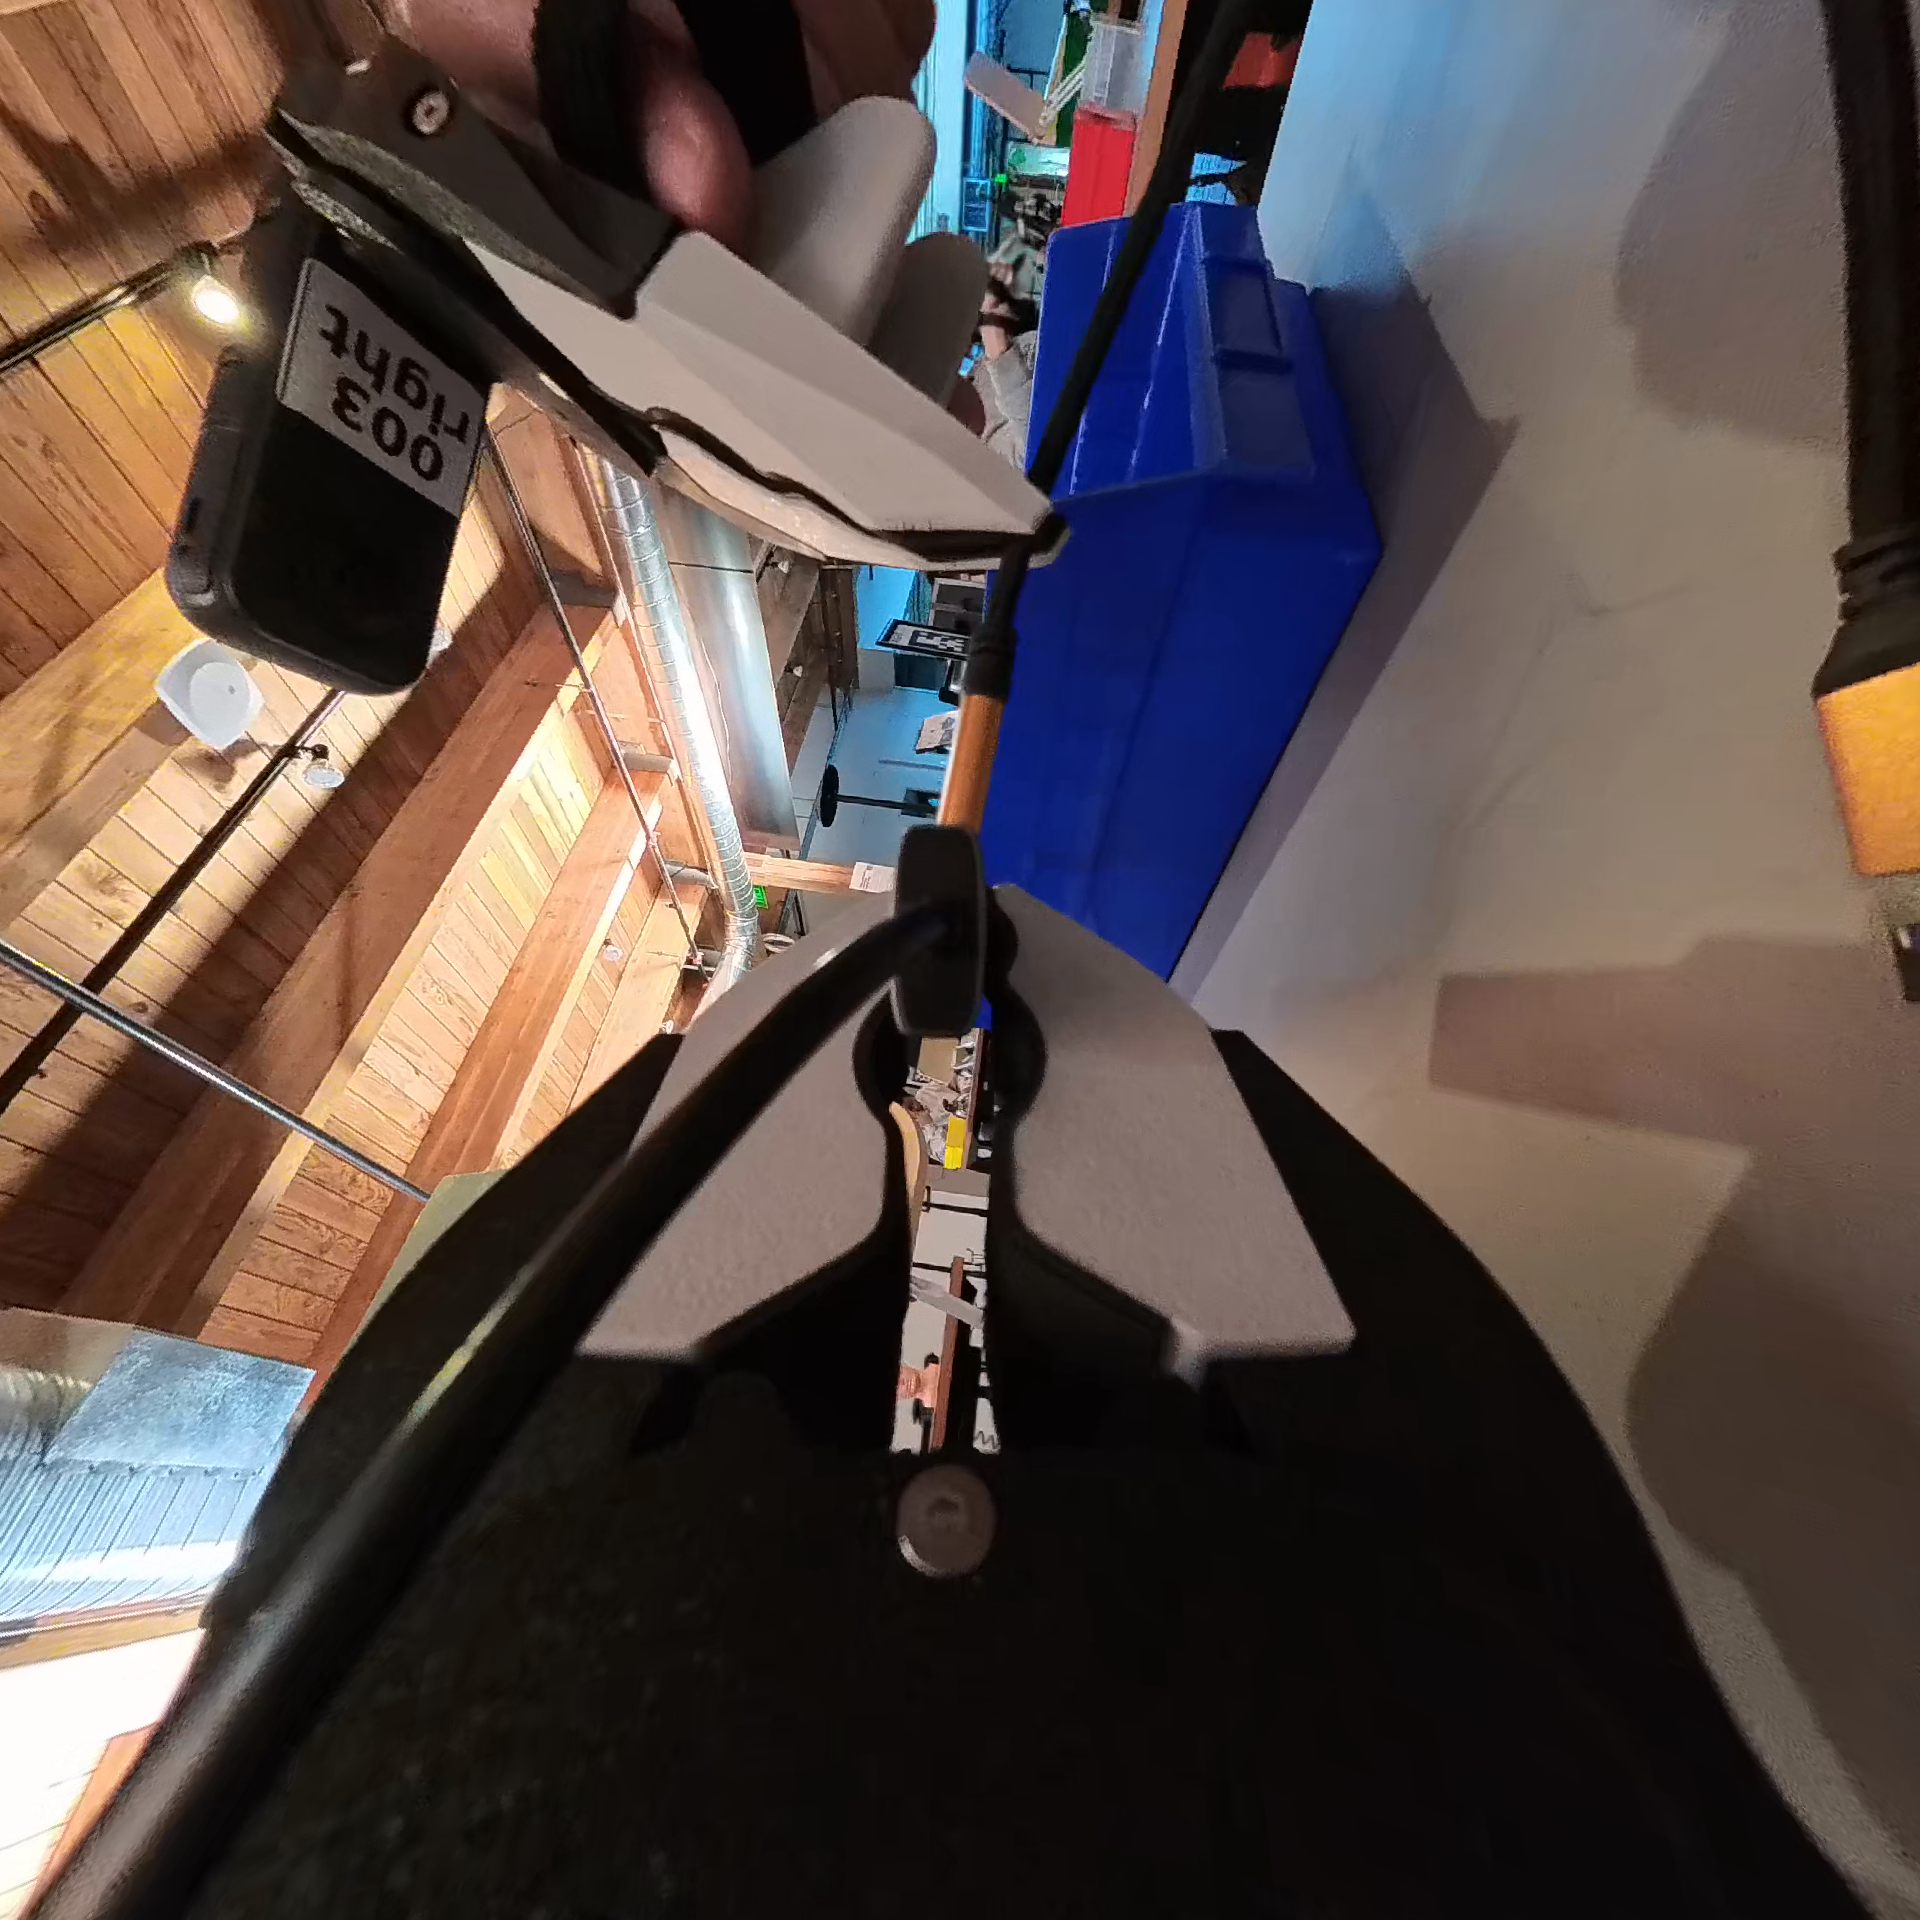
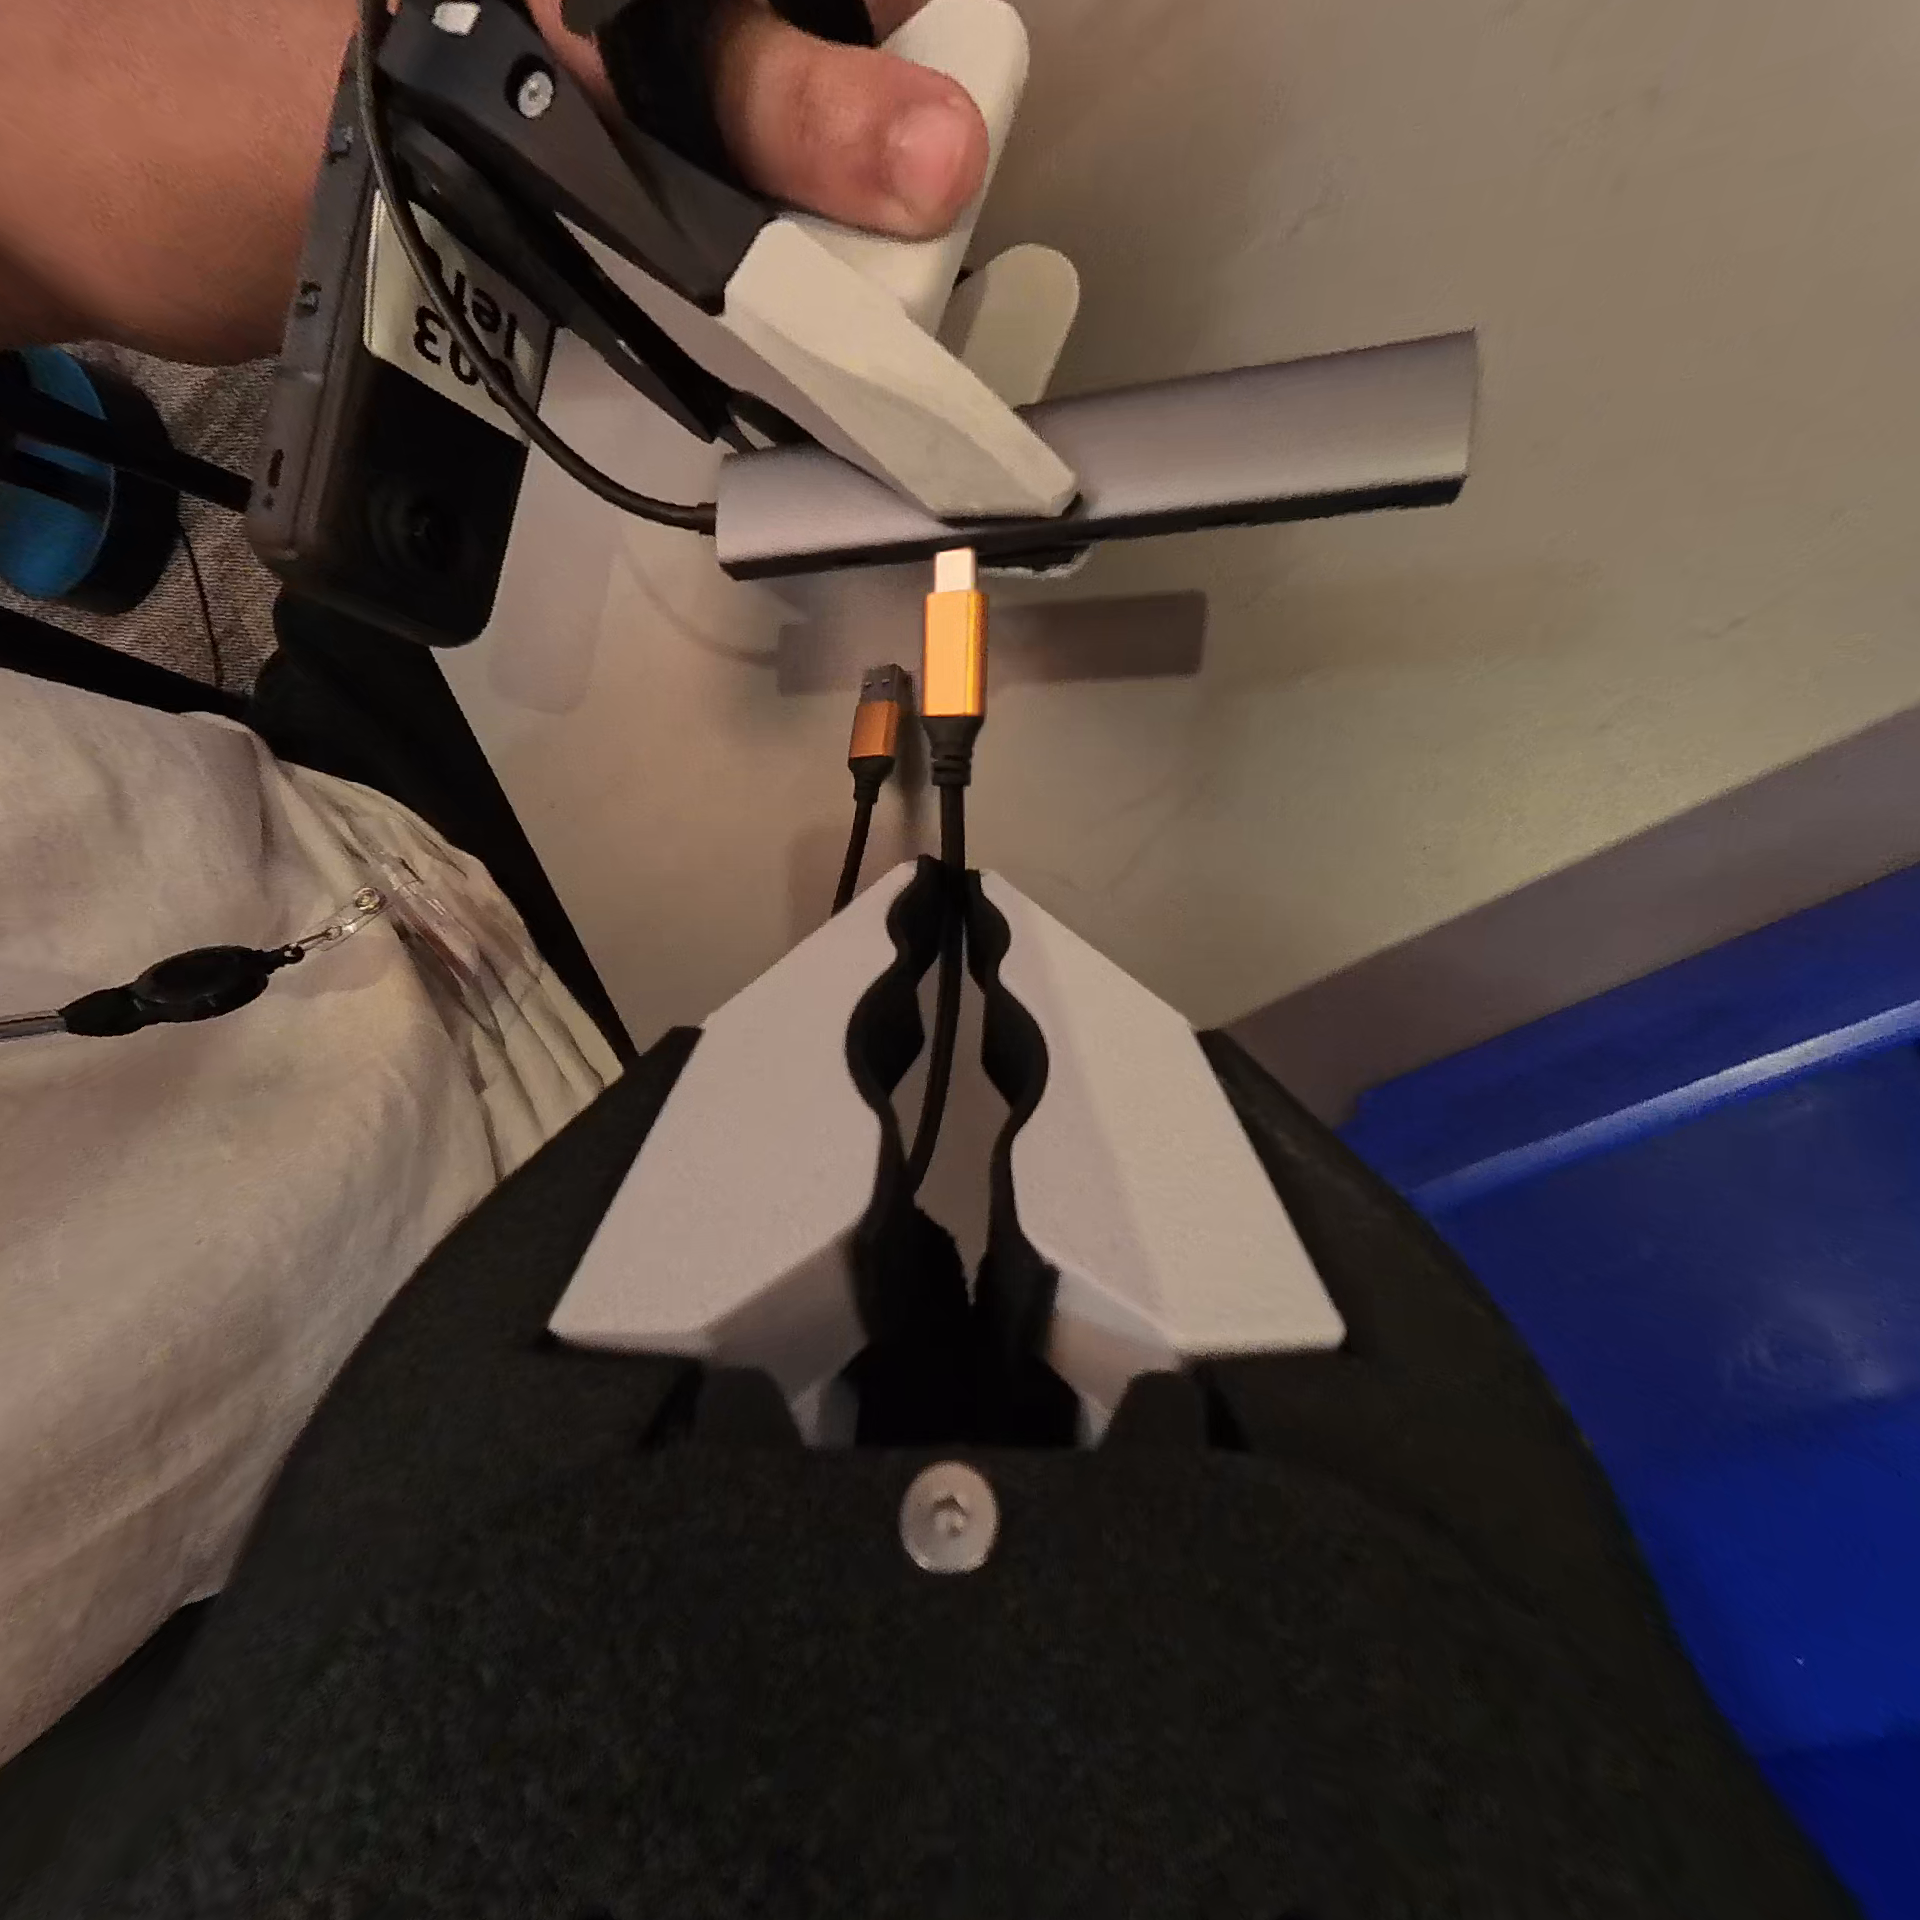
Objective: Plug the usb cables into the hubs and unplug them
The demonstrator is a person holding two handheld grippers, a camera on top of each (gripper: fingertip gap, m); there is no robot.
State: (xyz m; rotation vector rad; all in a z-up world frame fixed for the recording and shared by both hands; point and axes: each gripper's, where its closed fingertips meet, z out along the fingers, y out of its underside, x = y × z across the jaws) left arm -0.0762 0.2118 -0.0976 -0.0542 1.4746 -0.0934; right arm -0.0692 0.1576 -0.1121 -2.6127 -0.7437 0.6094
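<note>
In the right wrist view, the right gripper point(image 2: 948, 883) is seen closed at its tips on a black cable point(image 2: 940, 1049), which runs up between the wavy black pads and out past the fingertips. Just beyond the tips, the cable ends in an orange plug point(image 2: 956, 655) whose pale metal tip is set at, or just inside, the near edge of a grey hub point(image 2: 1247, 457); how deep it sits cannot be told. A second orange plug point(image 2: 881, 722) on its own black lead lies just to the left, apart from the hub, on the pale table point(image 2: 1455, 260).

The hub is held crosswise and clamped by the left gripper point(image 2: 1039, 509), one finger above it and one below, with a hand point(image 2: 727, 114) on the gripper's body and a small camera point(image 2: 384, 488) hanging beneath it. A thin black lead leaves the hub's left end. A blue bin point(image 2: 1662, 1299) stands at the right, and a pale garment with a badge reel point(image 2: 197, 987) fills the left.

In the left wrist view, the left gripper point(image 1: 951, 935) is shown shut on the dark end of the hub point(image 1: 935, 925). Beyond it the orange plug point(image 1: 961, 758) is seen end-on, with the right gripper point(image 1: 1039, 530) above it on the cable. The blue bin point(image 1: 1164, 623) stands farther off, beside the table point(image 1: 1558, 520).
</note>
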